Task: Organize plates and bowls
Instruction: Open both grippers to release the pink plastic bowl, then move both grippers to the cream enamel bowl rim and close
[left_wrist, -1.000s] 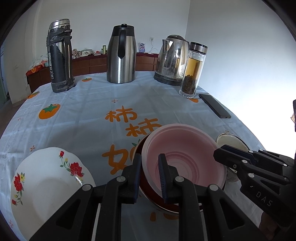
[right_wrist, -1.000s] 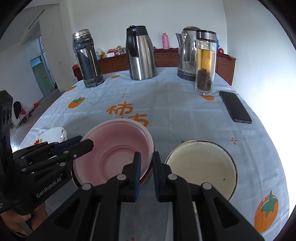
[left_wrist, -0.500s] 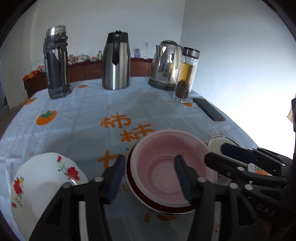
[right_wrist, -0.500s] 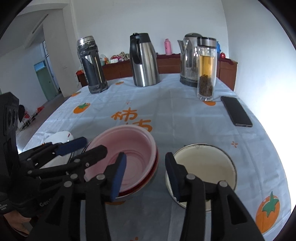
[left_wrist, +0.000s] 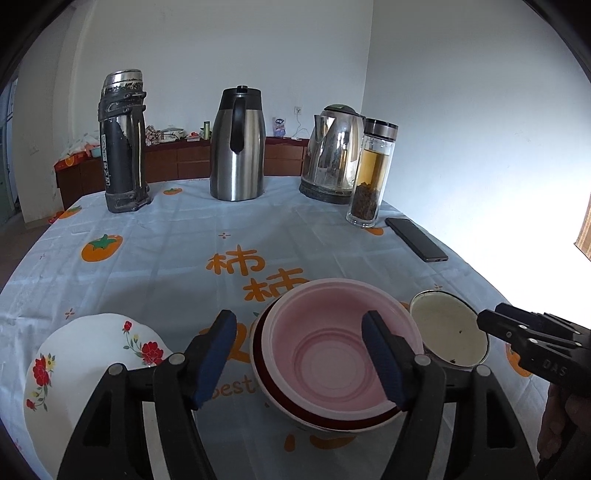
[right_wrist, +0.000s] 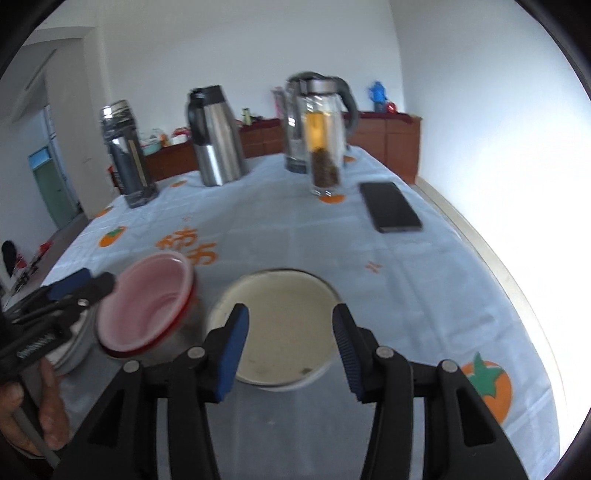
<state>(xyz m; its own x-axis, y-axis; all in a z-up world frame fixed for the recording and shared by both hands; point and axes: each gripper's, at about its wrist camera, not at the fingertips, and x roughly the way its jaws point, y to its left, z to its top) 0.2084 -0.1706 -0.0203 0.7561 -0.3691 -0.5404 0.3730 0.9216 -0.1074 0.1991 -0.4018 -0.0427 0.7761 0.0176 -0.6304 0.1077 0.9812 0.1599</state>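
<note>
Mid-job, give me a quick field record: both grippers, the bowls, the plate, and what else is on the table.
left gripper: open, in front of the pink bowl
right gripper: open, in front of the cream bowl
pink bowl: nested in a red bowl
cream bowl: upright, right of the stack
plate: floral, left of the stack
behind: flask, jug, kettle, tea bottle, phone

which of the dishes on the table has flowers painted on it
The white plate at the left, with red flowers on its rim. The pink bowl, nested in a red-rimmed one, and the cream enamel bowl are plain inside.
</note>
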